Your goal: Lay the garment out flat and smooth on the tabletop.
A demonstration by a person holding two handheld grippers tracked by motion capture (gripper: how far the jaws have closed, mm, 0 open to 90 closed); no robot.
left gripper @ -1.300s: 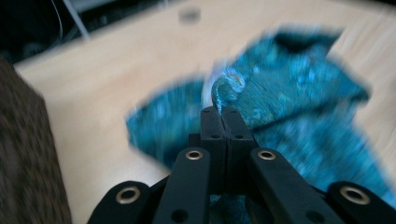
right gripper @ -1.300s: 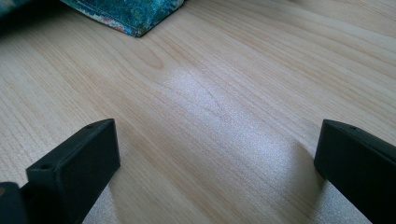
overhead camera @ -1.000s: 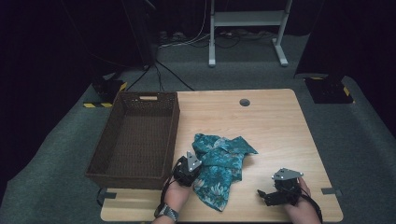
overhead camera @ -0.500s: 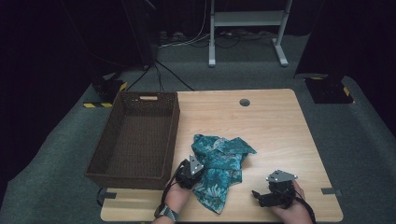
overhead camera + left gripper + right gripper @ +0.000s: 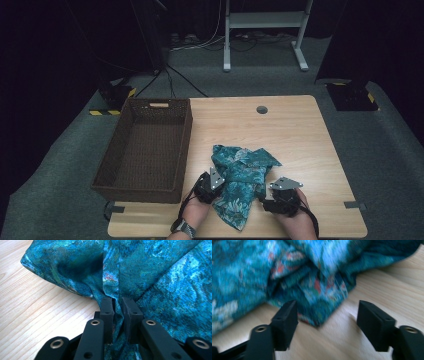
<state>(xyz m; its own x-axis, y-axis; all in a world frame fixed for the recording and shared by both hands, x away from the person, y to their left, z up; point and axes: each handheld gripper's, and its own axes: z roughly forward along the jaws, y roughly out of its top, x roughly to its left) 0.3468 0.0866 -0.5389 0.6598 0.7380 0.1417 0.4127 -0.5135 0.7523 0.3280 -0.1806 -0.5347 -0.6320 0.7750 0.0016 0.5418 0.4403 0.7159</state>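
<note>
A crumpled teal patterned cloth [image 5: 245, 172] lies on the front middle of the wooden table [image 5: 285, 130]. My left gripper [image 5: 219, 181] is at the cloth's left edge. In the left gripper view the cloth [image 5: 150, 272] bunches into the left gripper [image 5: 117, 307], whose jaws eased apart slightly a moment ago and still pinch a fold. My right gripper [image 5: 264, 199] sits at the cloth's right front edge. In the right gripper view the right gripper [image 5: 327, 312] is open, its jaws have just been closing, and a cloth [image 5: 312, 290] corner lies between them untouched.
A dark brown wicker basket [image 5: 186, 142] stands on the table's left side, close to my left hand. A round cable hole [image 5: 261, 109] sits near the far edge. Bare wood stretches behind and to the right of the cloth.
My right gripper has slid left to the cloth's edge. My left gripper has stayed on the cloth, and the cloth has kept its shape.
</note>
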